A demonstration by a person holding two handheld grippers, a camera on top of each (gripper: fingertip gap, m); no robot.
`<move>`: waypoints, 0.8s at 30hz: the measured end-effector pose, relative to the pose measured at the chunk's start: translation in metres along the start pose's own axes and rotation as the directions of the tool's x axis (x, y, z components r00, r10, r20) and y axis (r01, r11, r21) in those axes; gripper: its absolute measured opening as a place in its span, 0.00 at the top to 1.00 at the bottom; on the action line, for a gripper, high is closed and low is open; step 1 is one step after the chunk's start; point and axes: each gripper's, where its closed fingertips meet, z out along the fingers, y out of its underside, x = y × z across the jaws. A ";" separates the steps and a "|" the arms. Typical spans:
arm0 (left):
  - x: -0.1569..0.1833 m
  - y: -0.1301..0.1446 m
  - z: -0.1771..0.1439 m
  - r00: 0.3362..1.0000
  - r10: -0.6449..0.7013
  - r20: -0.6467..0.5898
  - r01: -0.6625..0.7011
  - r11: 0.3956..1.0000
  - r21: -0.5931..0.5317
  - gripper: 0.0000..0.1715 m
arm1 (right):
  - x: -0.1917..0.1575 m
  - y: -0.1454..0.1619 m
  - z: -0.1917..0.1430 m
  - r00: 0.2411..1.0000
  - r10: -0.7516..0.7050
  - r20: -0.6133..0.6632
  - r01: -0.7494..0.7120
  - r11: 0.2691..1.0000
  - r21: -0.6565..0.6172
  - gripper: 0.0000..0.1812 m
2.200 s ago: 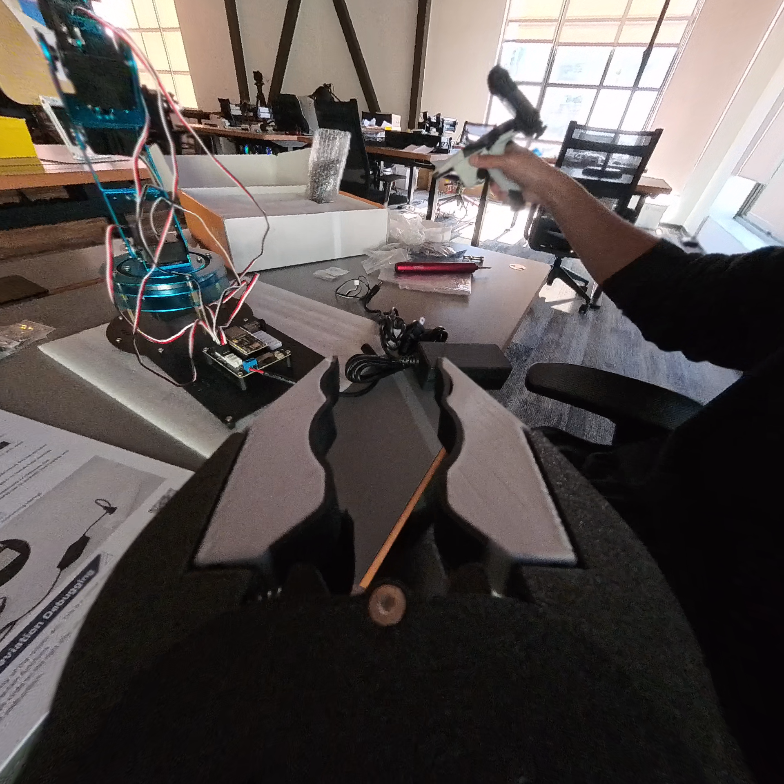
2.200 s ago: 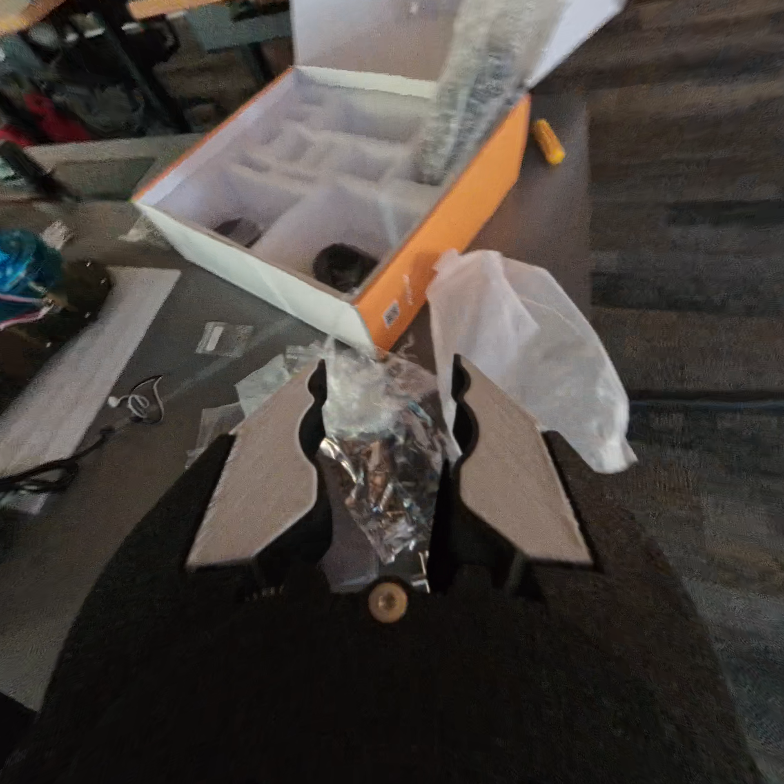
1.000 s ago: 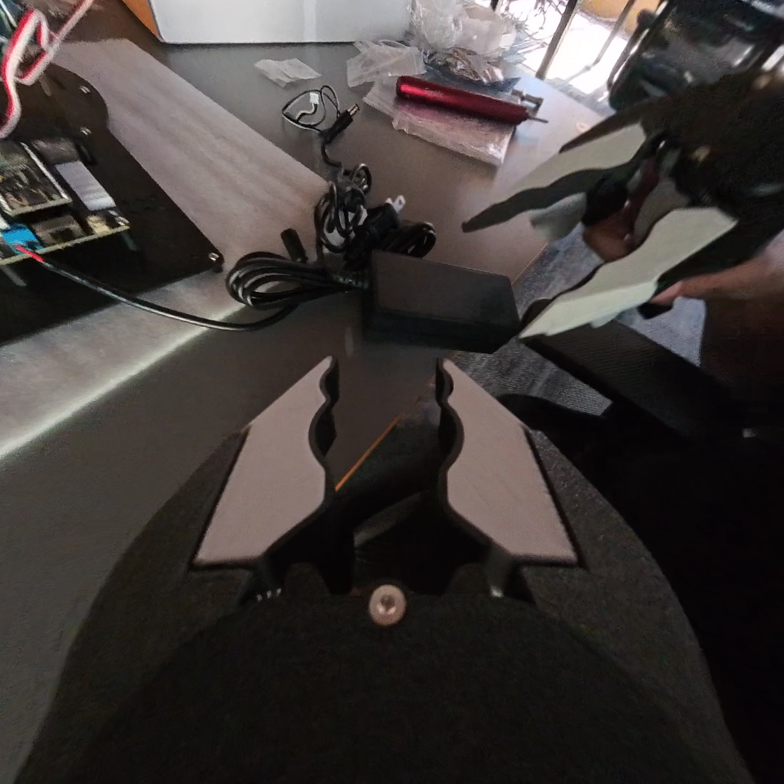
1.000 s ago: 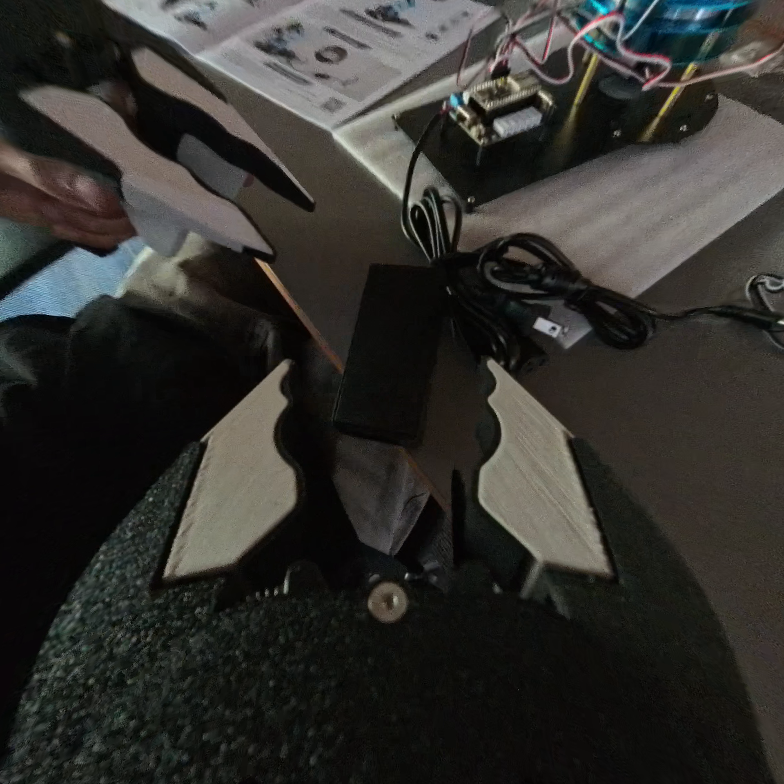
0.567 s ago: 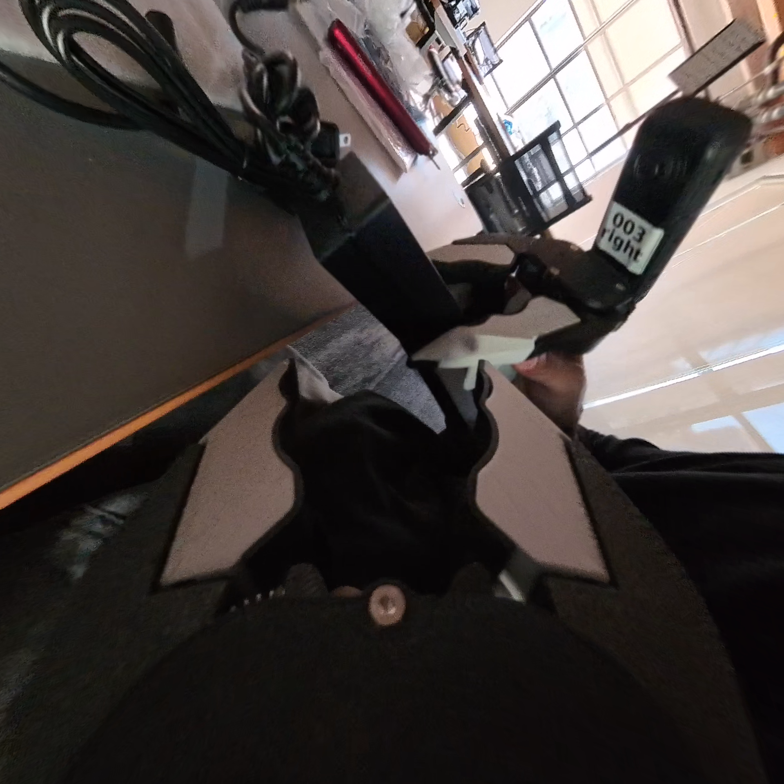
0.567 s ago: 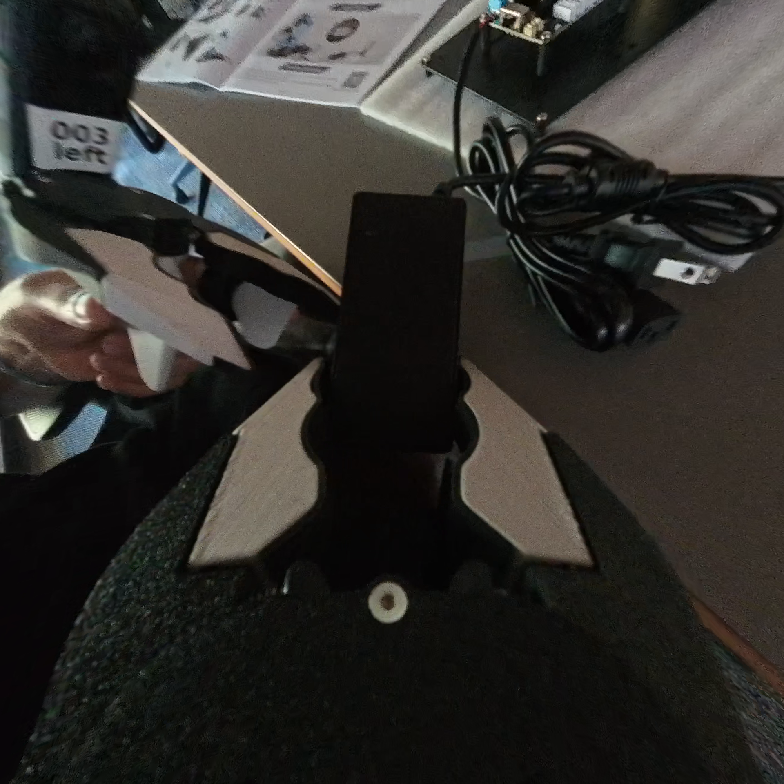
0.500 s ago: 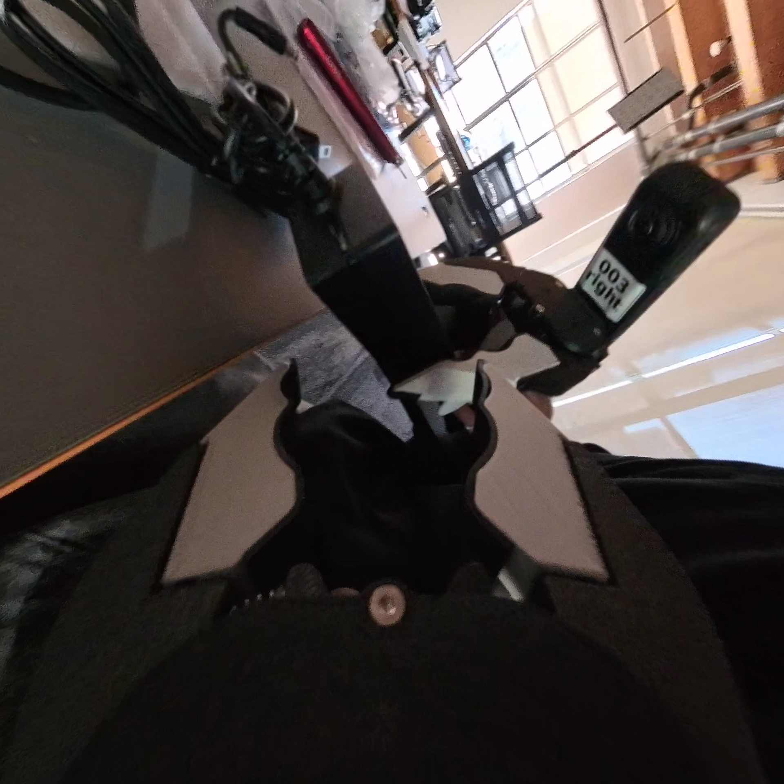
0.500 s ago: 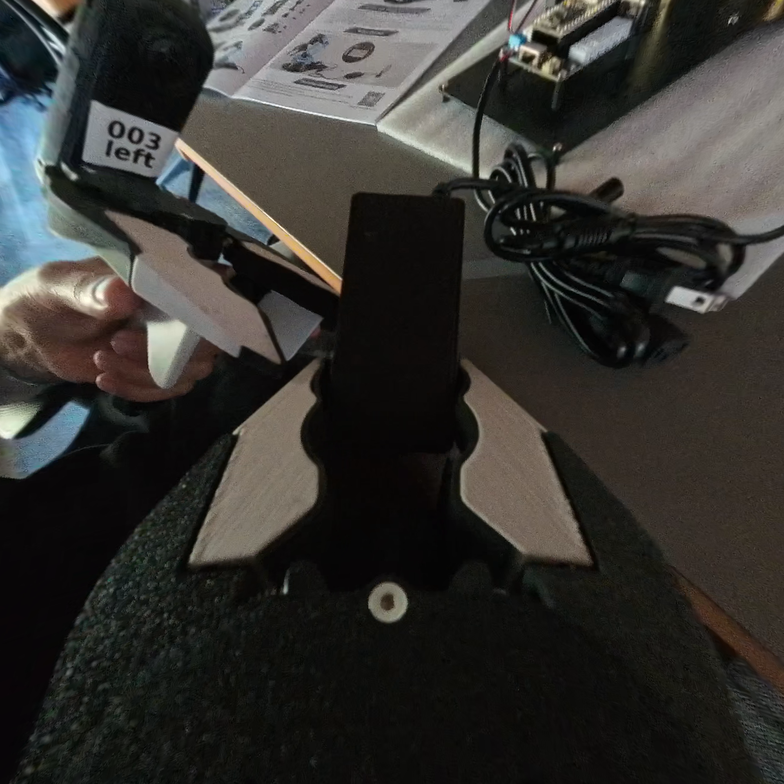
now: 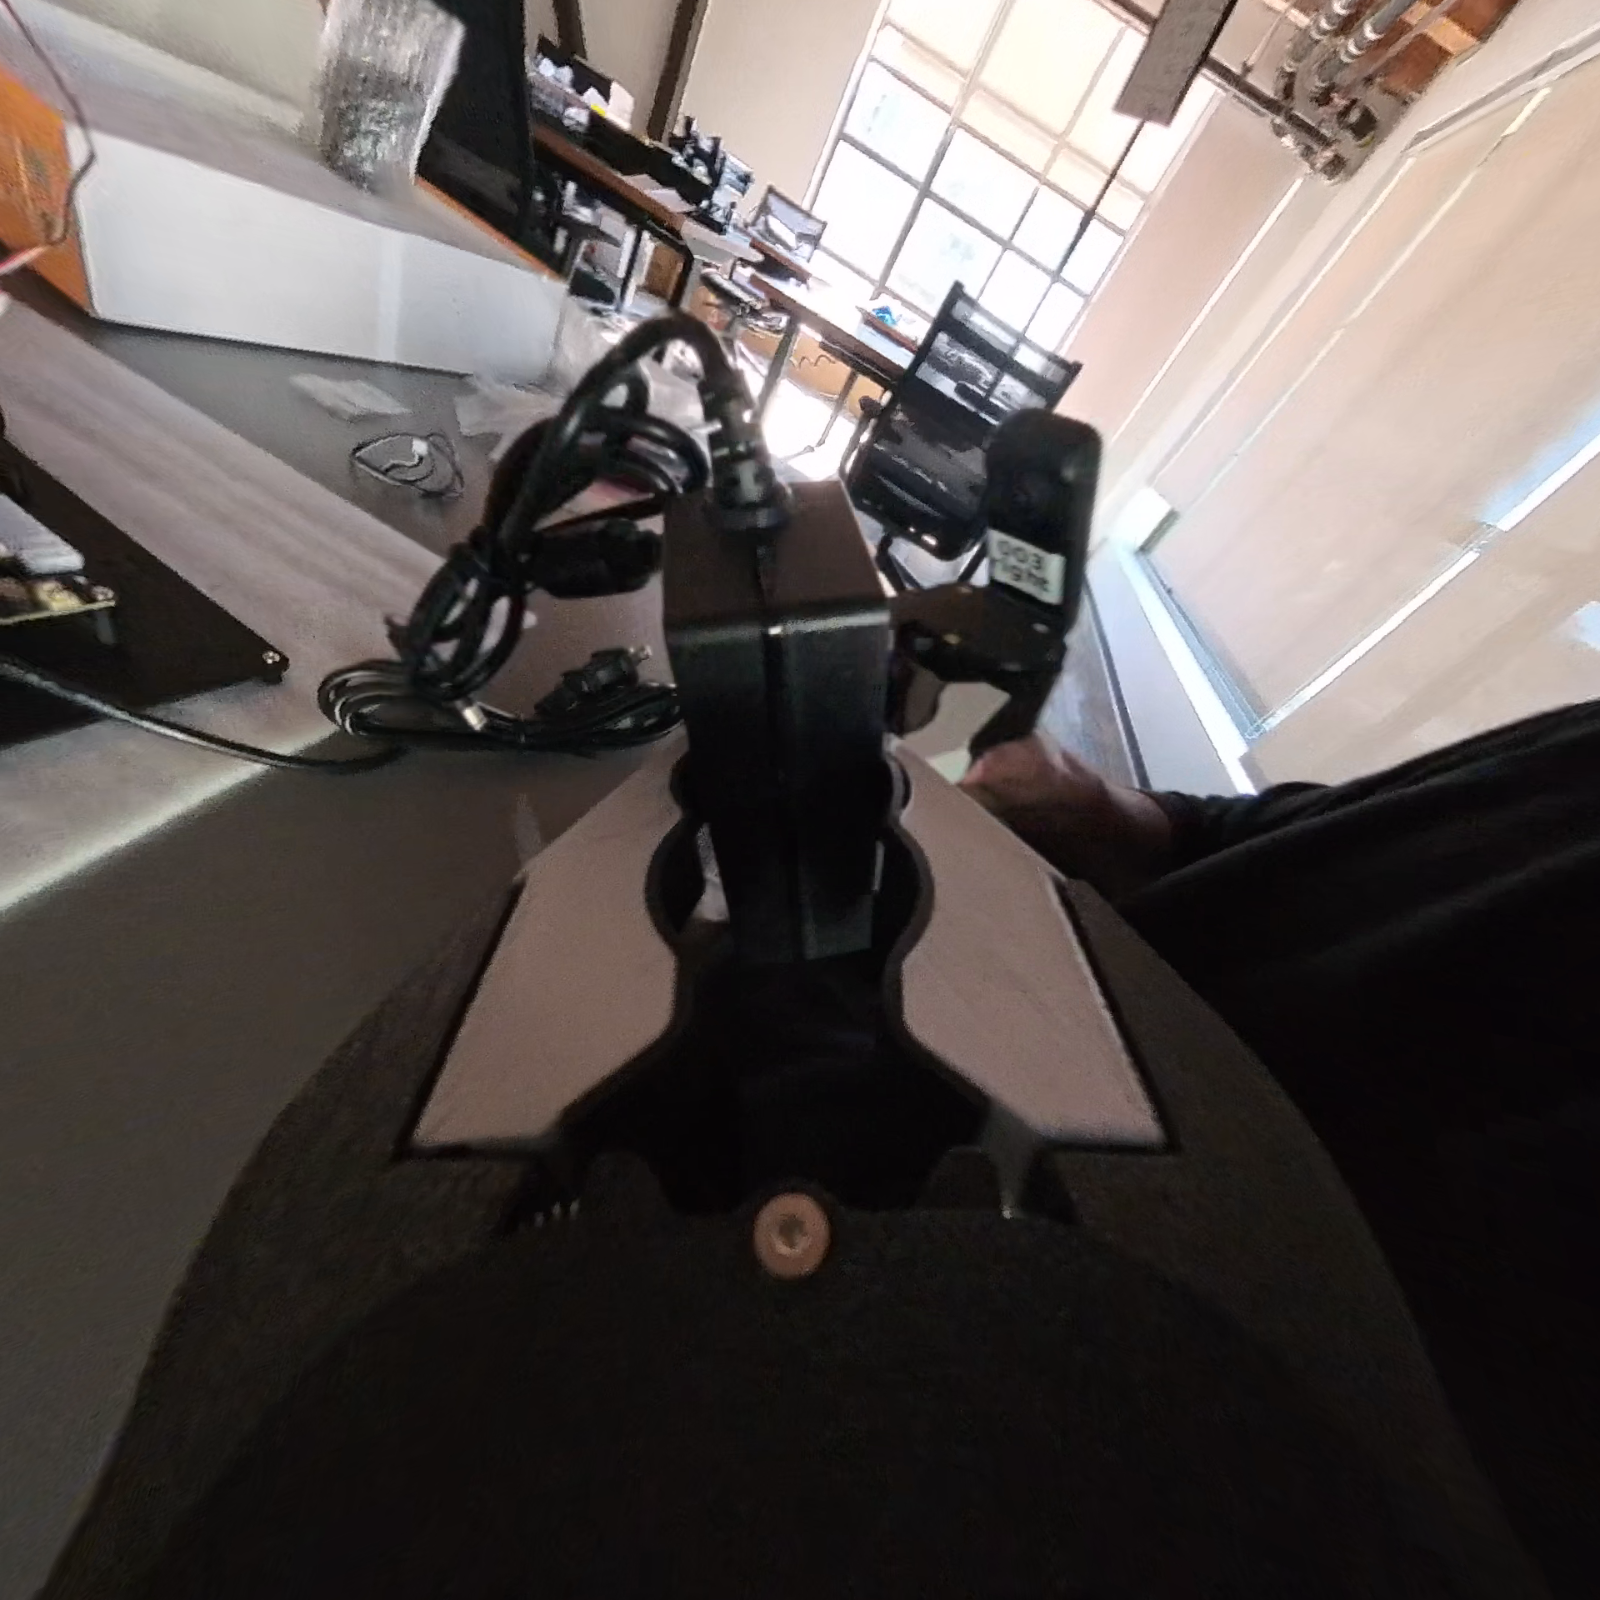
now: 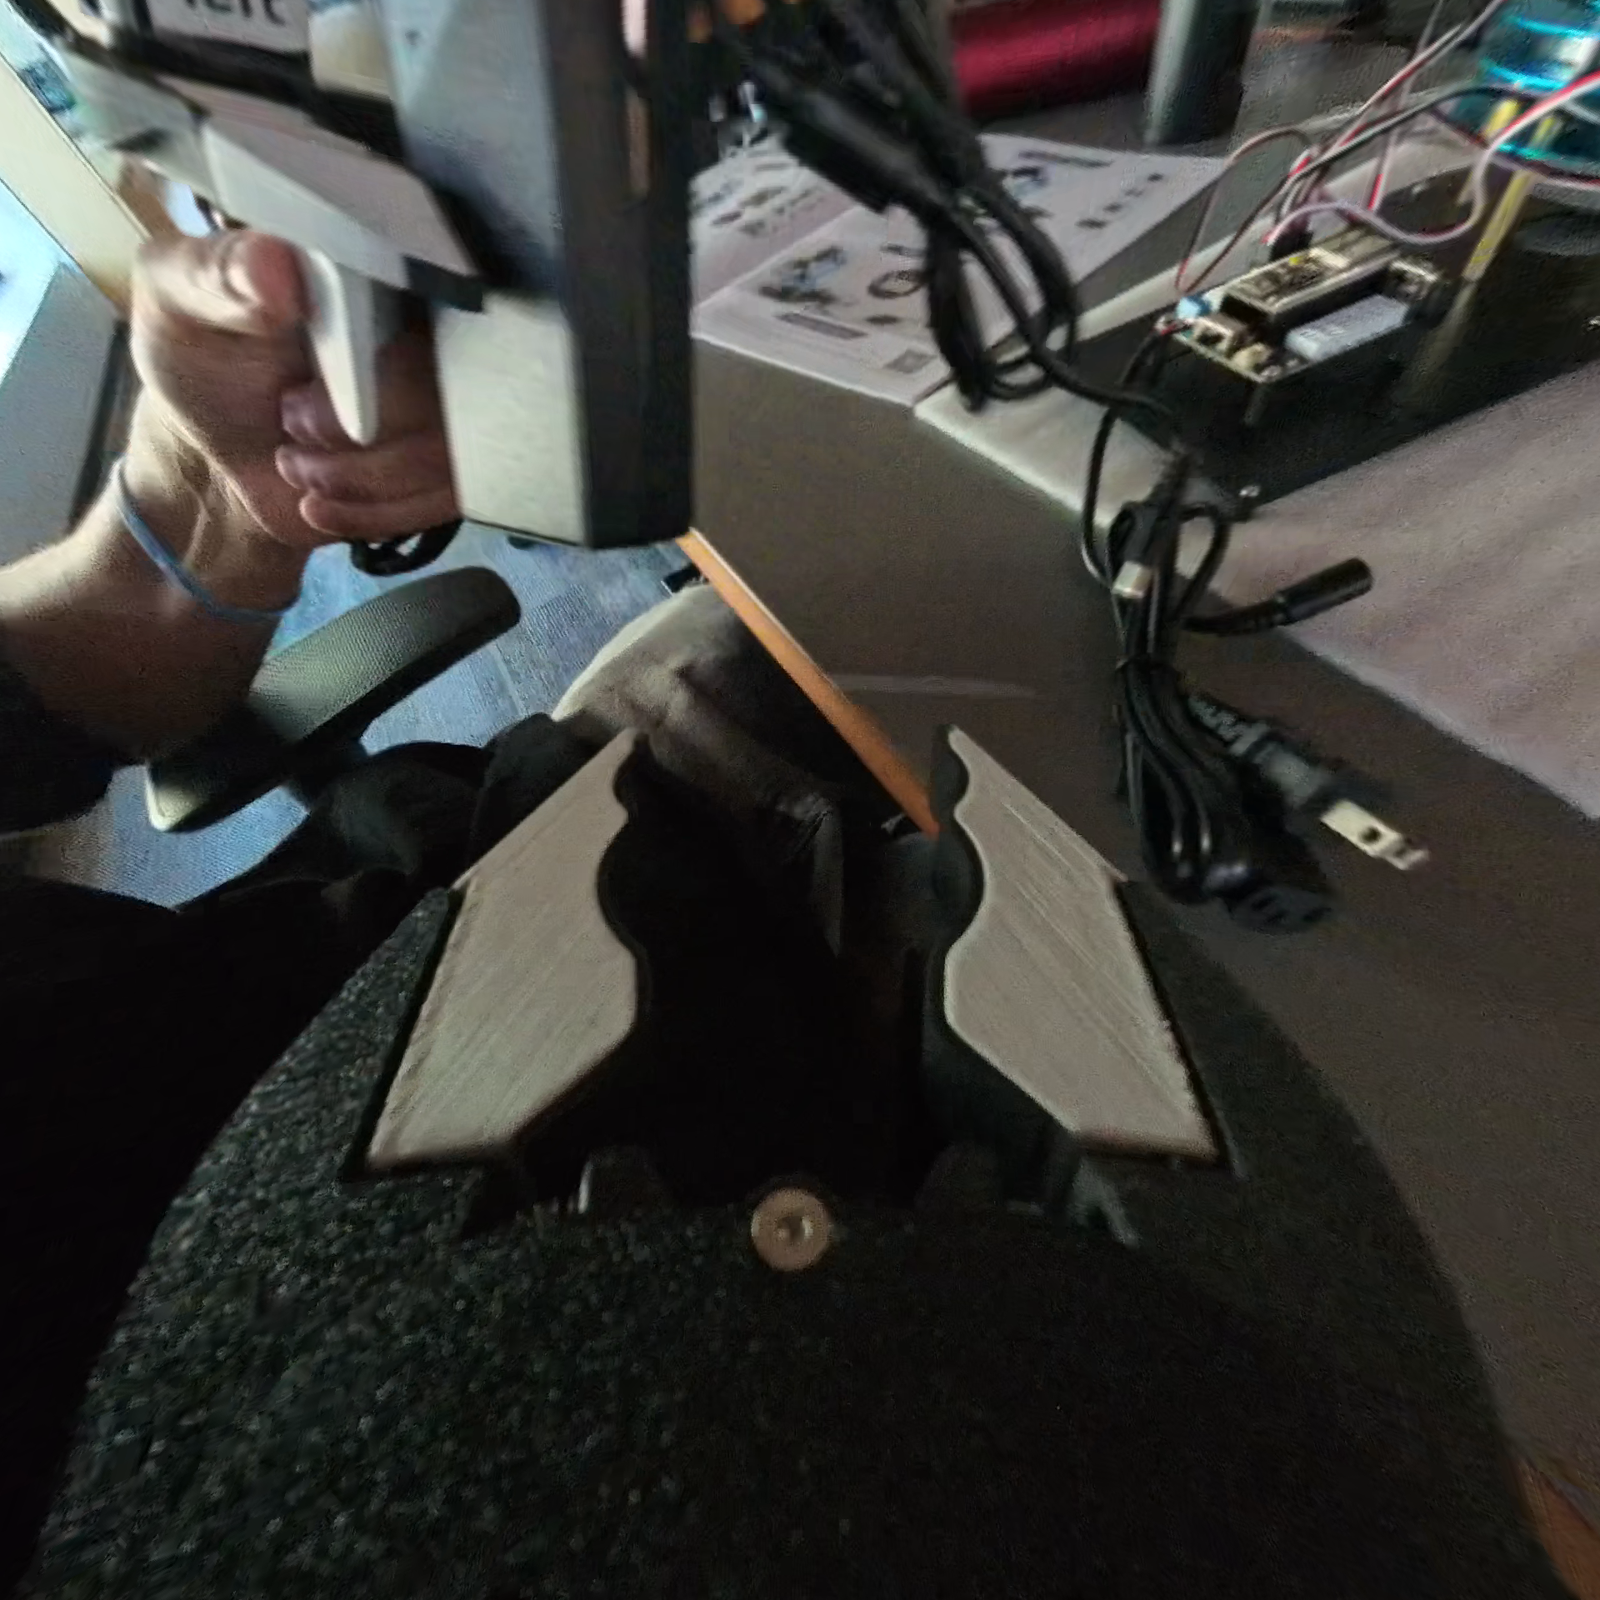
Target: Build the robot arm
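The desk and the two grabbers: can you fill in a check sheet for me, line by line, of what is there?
Surface: dark grey desk with an orange front edge.
Job's things: black rectangular power brick, raised off the desk.
Clutter: printed paper sheet; small circuit board on a black plate; white open box.
Grippers: left hand-held gripper is shut on the brick; right hand-held gripper is open and holds nothing.
Cables: black power cord hangs from the brick onto the desk; red and white wires by the board.
Surroundings: black mesh office chair; big windows.

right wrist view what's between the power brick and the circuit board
The black cable bundle hangs there, over a printed sheet; the right wrist view shows it.
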 end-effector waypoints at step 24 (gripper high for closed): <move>-0.076 -0.011 -0.135 0.941 -0.079 0.329 0.053 0.995 0.088 0.80 | 0.052 -0.122 0.085 0.828 -0.549 0.113 0.554 0.832 -0.022 0.98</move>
